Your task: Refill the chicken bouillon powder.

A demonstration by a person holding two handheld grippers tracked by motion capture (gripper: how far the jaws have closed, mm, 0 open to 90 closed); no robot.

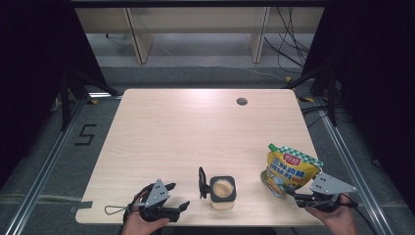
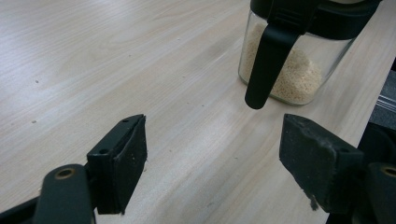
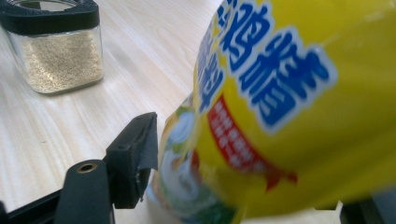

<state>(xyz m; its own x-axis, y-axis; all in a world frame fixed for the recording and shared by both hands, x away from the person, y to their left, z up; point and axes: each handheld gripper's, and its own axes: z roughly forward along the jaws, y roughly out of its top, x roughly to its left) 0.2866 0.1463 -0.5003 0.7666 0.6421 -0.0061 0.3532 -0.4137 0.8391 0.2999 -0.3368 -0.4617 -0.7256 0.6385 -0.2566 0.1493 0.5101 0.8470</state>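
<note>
The right gripper (image 3: 243,186) pinches the lower end of a yellow pouch (image 3: 289,107): in the right gripper view one black pad presses its left side, while the other jaw is hidden behind the pouch, whose blue and red print is blurred. The high view adds what that close view lacks: the pouch (image 1: 289,169) stands tilted near the table's (image 1: 195,127) 4 o'clock corner, with a green-checked top edge, the right gripper (image 1: 298,193) at its base and a hand (image 1: 337,218) behind it.

The left gripper (image 2: 212,158) has its jaws spread wide with nothing between them, bare wood below. At 1 o'clock from them in the left gripper view stands a glass jar (image 2: 299,74) of pale grains, its black lid flap hanging down the side. From above, the jar (image 1: 222,192) sits near the table's 6 o'clock edge, lid open toward 9 o'clock, with the left gripper (image 1: 176,196) just beside it at that side.
</note>
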